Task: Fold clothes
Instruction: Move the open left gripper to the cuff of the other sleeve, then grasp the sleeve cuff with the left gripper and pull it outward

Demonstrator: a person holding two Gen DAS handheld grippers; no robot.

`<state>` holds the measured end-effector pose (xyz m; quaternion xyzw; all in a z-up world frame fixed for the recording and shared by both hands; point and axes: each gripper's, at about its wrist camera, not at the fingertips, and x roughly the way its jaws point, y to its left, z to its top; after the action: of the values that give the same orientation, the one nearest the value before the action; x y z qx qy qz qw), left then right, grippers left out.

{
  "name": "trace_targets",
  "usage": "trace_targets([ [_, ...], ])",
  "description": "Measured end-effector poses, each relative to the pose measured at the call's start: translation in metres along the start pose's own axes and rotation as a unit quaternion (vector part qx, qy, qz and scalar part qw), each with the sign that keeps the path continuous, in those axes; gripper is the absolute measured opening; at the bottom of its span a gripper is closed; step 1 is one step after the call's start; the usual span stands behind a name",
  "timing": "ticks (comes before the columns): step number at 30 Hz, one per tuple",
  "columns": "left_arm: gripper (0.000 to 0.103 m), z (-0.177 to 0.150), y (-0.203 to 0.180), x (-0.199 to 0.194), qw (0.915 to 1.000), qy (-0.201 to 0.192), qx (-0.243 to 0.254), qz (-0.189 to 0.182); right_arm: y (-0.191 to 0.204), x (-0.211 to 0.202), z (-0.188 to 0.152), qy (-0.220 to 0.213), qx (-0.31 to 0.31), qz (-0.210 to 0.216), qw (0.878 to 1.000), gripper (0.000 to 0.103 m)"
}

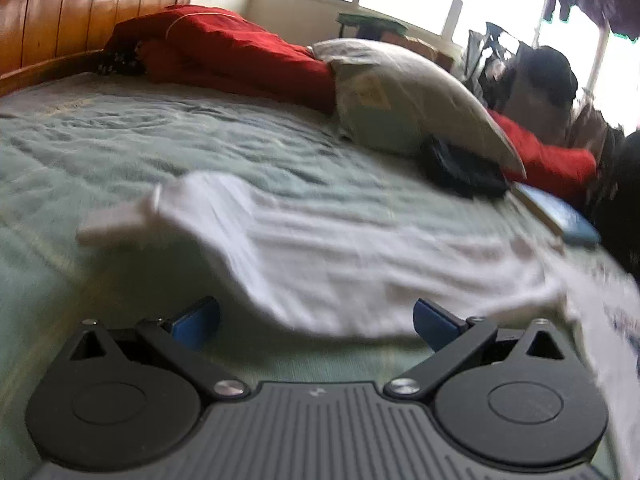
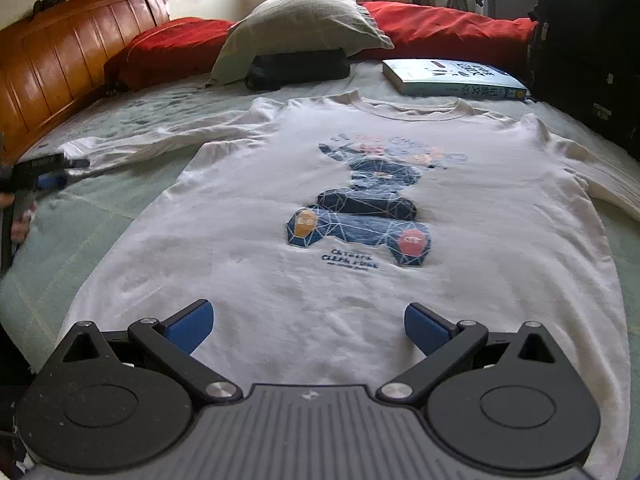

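Note:
A white long-sleeved shirt (image 2: 360, 208) with a blue printed figure lies flat, front up, on the pale green bed sheet (image 2: 120, 208), collar at the far end. My right gripper (image 2: 308, 326) is open and empty over the shirt's hem. My left gripper (image 1: 316, 322) is open and empty just short of the shirt's left sleeve (image 1: 320, 248), which stretches across its blurred view. The left gripper also shows in the right wrist view (image 2: 52, 178) at the far left, by the cuff of that sleeve.
A wooden headboard (image 2: 60, 60) stands at the left. A red blanket (image 2: 440, 28), a grey pillow (image 2: 304, 24) on a dark folded cloth (image 2: 296, 68), and a book (image 2: 452, 76) lie beyond the collar. Dark furniture (image 2: 588, 60) stands at the right.

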<state>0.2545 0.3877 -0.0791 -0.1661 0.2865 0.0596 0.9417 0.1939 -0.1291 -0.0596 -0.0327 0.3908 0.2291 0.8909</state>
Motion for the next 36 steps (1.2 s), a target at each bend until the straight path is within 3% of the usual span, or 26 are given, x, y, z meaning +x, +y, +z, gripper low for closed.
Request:
trace_targets([
  [10, 0.102, 0.035, 0.034, 0.009, 0.9935, -0.055, -0.099, -0.017, -0.001, 0.001, 0.0, 0.002, -0.006, -0.011, 1.0, 0.103],
  [14, 0.102, 0.042, 0.048, 0.009, 0.9838, -0.054, -0.167, -0.034, -0.001, 0.0, -0.001, 0.002, -0.008, -0.013, 1.0, 0.103],
  [16, 0.102, 0.043, 0.055, 0.003, 0.9739, -0.066, -0.203, -0.077, -0.001, -0.001, -0.001, 0.0, -0.009, -0.015, 1.0, 0.103],
  [18, 0.102, 0.044, 0.061, 0.003, 0.9671, -0.067, -0.226, -0.096, -0.002, -0.002, -0.001, -0.001, -0.008, -0.016, 1.0, 0.103],
  [21, 0.102, 0.046, 0.064, 0.014, 0.973, -0.035, -0.222, -0.051, -0.004, -0.002, -0.002, -0.002, -0.002, -0.013, 1.0, 0.103],
  [24, 0.102, 0.044, 0.069, 0.026, 0.9695, -0.02, -0.242, -0.034, -0.003, -0.002, -0.004, -0.002, -0.004, -0.014, 1.0, 0.103],
  [28, 0.101, 0.05, 0.072, 0.018, 0.9684, -0.063, -0.24, -0.021, -0.004, -0.005, -0.004, -0.003, -0.009, -0.02, 1.0, 0.103],
  [30, 0.097, 0.055, 0.071, 0.011, 0.9702, -0.082, -0.227, -0.009, -0.004, -0.005, -0.005, -0.005, -0.008, -0.022, 1.0, 0.103],
  [31, 0.087, 0.058, 0.069, 0.008, 0.9731, -0.084, -0.215, 0.005, -0.005, -0.004, -0.005, -0.004, -0.007, -0.022, 1.0, 0.103],
  [32, 0.075, 0.06, 0.068, 0.007, 0.9753, -0.079, -0.205, 0.018, -0.005, -0.004, -0.005, -0.003, -0.005, -0.021, 1.0, 0.103],
  [36, 0.057, 0.059, 0.076, 0.011, 0.977, -0.047, -0.205, 0.036, -0.001, -0.002, -0.008, -0.001, -0.016, -0.022, 1.0, 0.103],
])
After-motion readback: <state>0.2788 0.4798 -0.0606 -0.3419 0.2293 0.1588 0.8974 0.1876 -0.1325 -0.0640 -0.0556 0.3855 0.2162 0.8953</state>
